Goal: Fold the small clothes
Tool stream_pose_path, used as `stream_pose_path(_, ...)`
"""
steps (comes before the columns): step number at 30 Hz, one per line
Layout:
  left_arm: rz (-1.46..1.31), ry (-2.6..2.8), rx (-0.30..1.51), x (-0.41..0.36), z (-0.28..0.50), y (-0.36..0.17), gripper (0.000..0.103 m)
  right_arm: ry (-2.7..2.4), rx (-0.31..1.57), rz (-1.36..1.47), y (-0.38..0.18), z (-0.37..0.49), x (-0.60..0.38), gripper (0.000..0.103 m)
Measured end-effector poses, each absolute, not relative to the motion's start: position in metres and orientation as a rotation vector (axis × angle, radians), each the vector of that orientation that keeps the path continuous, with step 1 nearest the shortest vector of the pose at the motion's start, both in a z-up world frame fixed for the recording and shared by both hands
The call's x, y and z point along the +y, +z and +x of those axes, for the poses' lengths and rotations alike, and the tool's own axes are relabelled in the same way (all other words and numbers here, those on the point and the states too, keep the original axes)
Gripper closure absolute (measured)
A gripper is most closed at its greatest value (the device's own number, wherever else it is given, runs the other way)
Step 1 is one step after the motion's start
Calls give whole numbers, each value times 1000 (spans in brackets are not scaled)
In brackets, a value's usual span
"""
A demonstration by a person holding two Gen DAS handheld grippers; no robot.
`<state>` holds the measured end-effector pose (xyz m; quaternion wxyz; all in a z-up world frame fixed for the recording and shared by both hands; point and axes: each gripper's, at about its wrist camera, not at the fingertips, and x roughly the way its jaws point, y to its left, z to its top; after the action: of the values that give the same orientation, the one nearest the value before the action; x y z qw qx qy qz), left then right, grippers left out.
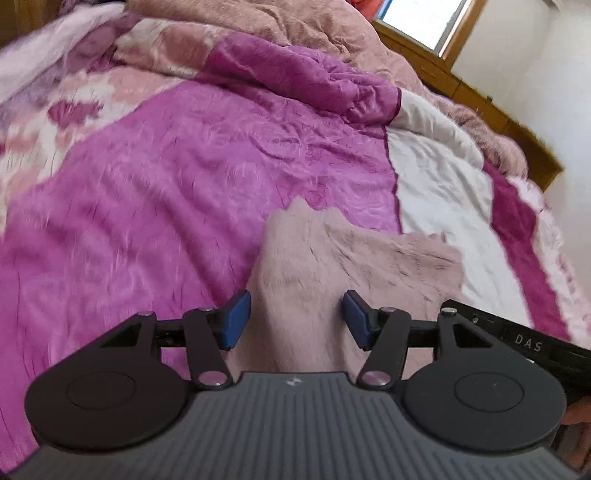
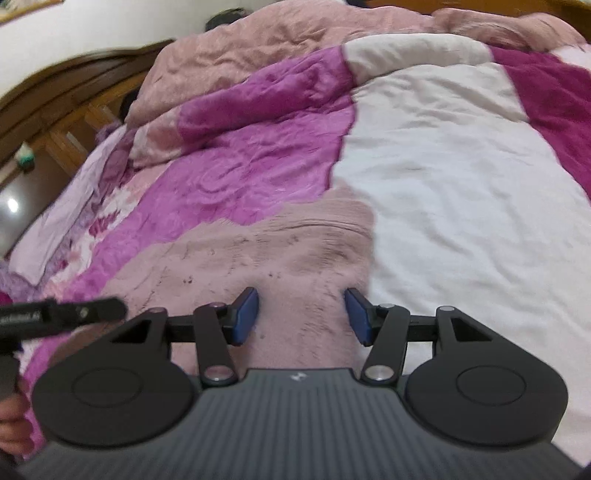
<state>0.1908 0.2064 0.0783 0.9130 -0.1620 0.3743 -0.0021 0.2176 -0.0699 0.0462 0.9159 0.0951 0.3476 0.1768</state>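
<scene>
- The left gripper (image 1: 297, 319) is pitched downward over the near part of a fuzzy pale-pink garment (image 1: 332, 280); its blue pads (image 1: 236, 319) are held moderately apart, with the cloth seen between and beneath them but not pinched.
- The right gripper (image 2: 302, 316) is angled down in the same manner over the pale-pink garment (image 2: 258, 258); its blue pads (image 2: 246, 315) are likewise set at a middling gap, and nothing is clamped. Whether the pads brush the pile cannot be told, as the view is blurred.
- The garment is laid on a bed, across the seam where a magenta blanket panel (image 1: 166, 192) meets a white panel (image 1: 443, 192); its far edge is ragged and bunched.
- Each gripper is caught at the edge of the other's view, so the two are held just beside one another.
- Open, flat bedding is offered ahead and to both sides.
- A rumpled dusty-pink quilt (image 2: 258, 55) is heaped along the far side of the bed.
- A wooden bed frame (image 2: 55, 110) is seen to the left in the right wrist view, and a window (image 1: 424, 22) beyond the bed in the left wrist view.
</scene>
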Motion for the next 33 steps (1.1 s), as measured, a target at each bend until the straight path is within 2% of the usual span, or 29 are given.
stream_pose_path(6, -344, 93, 798, 221, 213, 55, 35, 402, 650, 86, 49, 225, -37, 46)
stream_pose_path(11, -368, 56, 807, 225, 205, 64, 35, 400, 658, 175, 53, 222, -62, 46)
stream_pose_path(13, -380, 28, 818, 225, 199, 72, 35, 391, 667, 245, 53, 218, -78, 36)
stream_pose_path(15, -381, -2, 836, 224, 193, 78, 35, 385, 685, 317, 52, 212, -93, 32)
stream_pose_path(21, -408, -72, 901, 219, 174, 74, 33, 407, 767, 461, 40, 189, -120, 31)
stream_pose_path(25, -386, -40, 931, 216, 175, 64, 22, 434, 807, 517, 29, 184, -117, 31)
stream_pose_path(33, -532, -110, 959, 217, 183, 47, 22, 455, 832, 487, 13, 194, -85, 30)
